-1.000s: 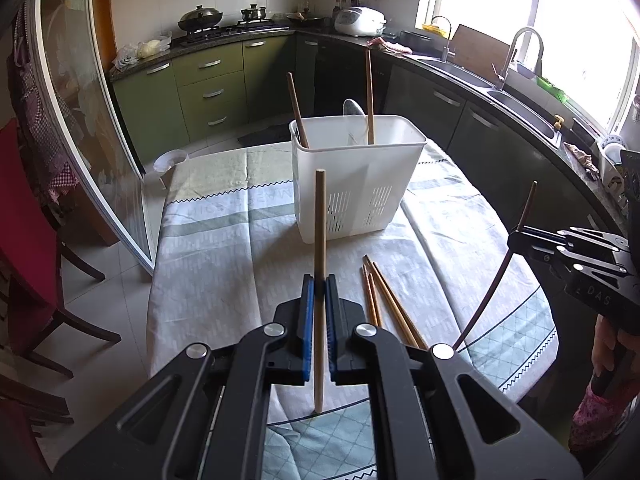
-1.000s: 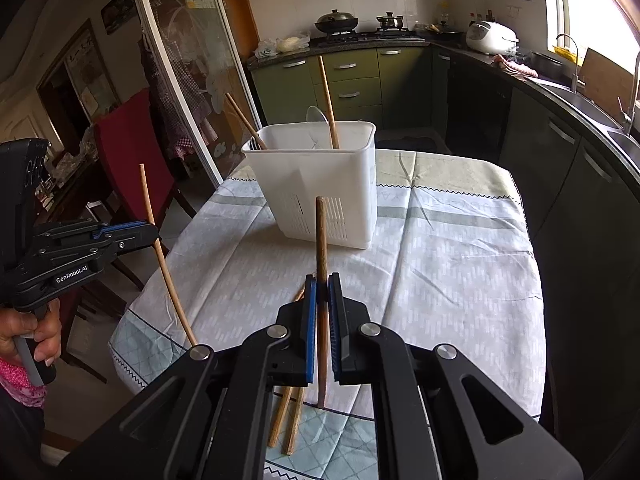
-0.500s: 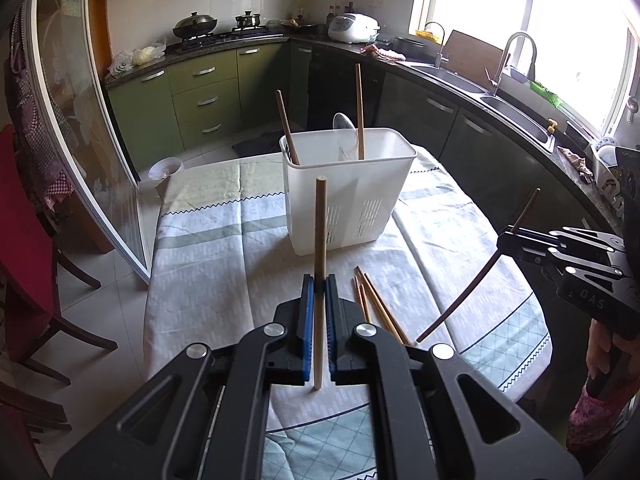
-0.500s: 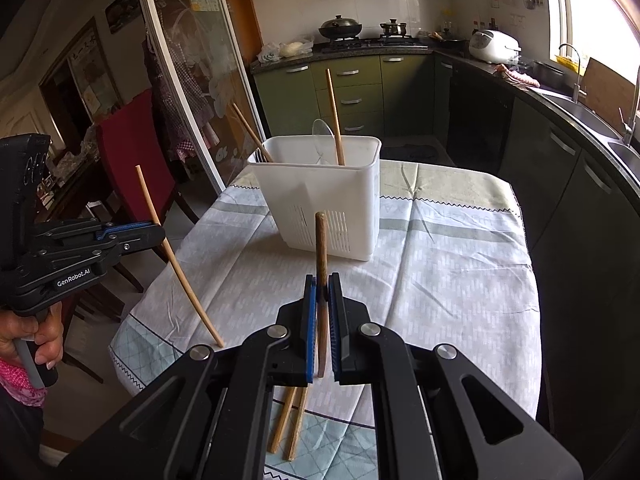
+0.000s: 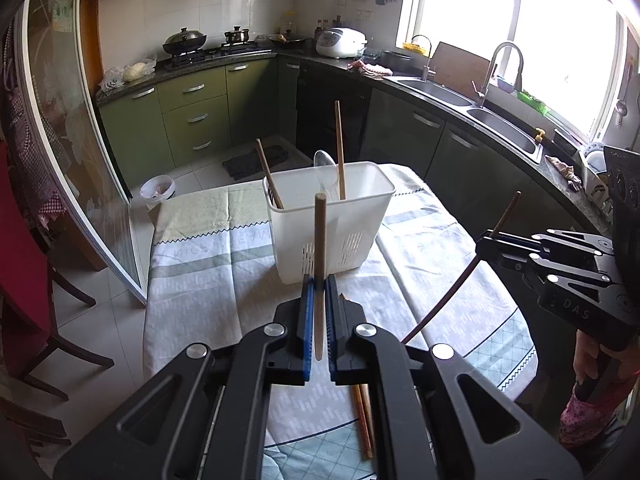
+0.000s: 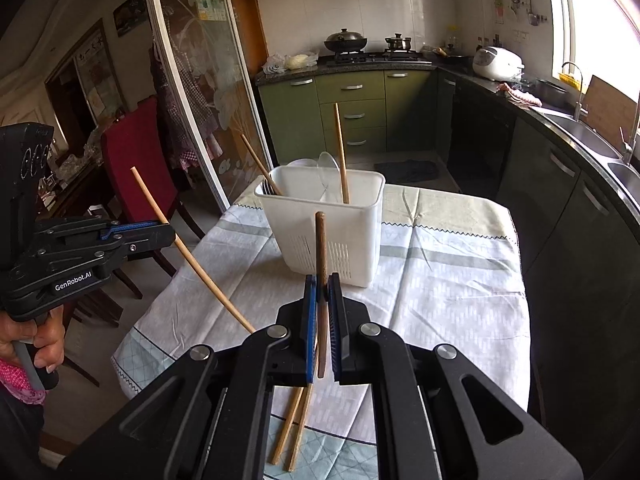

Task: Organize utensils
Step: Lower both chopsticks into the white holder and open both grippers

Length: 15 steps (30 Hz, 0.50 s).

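A white utensil basket point(image 5: 332, 220) stands mid-table and also shows in the right wrist view point(image 6: 324, 224). It holds two chopsticks point(image 5: 340, 152) and a clear spoon point(image 5: 325, 168). My left gripper point(image 5: 319, 284) is shut on a light wooden chopstick point(image 5: 319, 248), held upright in front of the basket. My right gripper point(image 6: 321, 284) is shut on a dark brown chopstick point(image 6: 321, 248), also upright before the basket. Each gripper shows in the other's view, the right point(image 5: 486, 246) and the left point(image 6: 166, 234). Loose chopsticks point(image 6: 294, 428) lie on the tablecloth below the grippers.
The table point(image 5: 208, 280) has a pale patterned cloth. A red chair point(image 6: 136, 168) and a glass sliding door point(image 6: 192, 92) stand to the left. Green cabinets, a stove and a counter with sinks point(image 5: 472, 100) run around the back and right.
Both grippers have risen and moved toward the basket with their chopsticks. The loose chopsticks now lie lower in both views.
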Each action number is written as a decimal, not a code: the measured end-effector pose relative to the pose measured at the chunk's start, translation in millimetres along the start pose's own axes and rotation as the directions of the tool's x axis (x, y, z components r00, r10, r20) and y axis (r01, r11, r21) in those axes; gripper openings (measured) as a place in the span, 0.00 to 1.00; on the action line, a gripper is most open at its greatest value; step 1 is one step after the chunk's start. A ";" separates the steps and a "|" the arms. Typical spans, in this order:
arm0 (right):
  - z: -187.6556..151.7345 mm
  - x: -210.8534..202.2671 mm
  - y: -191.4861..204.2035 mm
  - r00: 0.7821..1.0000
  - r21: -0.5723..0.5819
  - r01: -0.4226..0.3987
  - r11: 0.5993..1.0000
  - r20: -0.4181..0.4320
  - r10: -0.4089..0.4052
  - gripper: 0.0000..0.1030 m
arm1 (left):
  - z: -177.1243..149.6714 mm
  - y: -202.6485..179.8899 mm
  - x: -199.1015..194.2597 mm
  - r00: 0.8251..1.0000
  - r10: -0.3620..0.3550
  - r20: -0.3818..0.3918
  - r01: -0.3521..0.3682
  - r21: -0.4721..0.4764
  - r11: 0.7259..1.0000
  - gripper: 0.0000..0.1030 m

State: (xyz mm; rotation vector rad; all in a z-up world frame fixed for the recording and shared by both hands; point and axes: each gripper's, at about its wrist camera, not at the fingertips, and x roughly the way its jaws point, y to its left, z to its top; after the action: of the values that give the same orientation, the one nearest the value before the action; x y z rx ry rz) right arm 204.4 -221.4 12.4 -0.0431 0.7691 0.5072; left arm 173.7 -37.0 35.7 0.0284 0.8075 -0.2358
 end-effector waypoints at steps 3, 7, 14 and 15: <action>18.2 -12.1 2.6 0.999 -0.010 0.002 1.000 0.033 -0.002 0.07 | 16.8 -4.6 -10.3 1.000 -0.013 0.021 0.013 0.011 1.000 0.06; 49.7 -33.7 2.9 0.995 -0.015 -0.003 1.000 0.097 0.005 0.07 | 45.0 -9.2 -27.2 0.998 -0.024 0.060 0.023 0.021 1.000 0.06; 111.4 -62.7 -6.7 0.977 0.024 -0.020 1.000 0.212 0.015 0.07 | 100.4 -11.6 -56.3 0.983 -0.013 0.184 0.010 0.020 1.000 0.06; 119.1 -64.5 -10.2 0.974 0.031 -0.018 0.999 0.227 0.011 0.07 | 107.5 -10.9 -59.0 0.979 -0.013 0.202 0.010 0.016 1.000 0.06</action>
State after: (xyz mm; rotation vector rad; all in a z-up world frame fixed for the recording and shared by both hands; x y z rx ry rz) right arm 248.0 -231.6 140.7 0.0508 0.5543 0.5035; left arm 208.6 -48.3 153.2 0.0130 0.6039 -0.2515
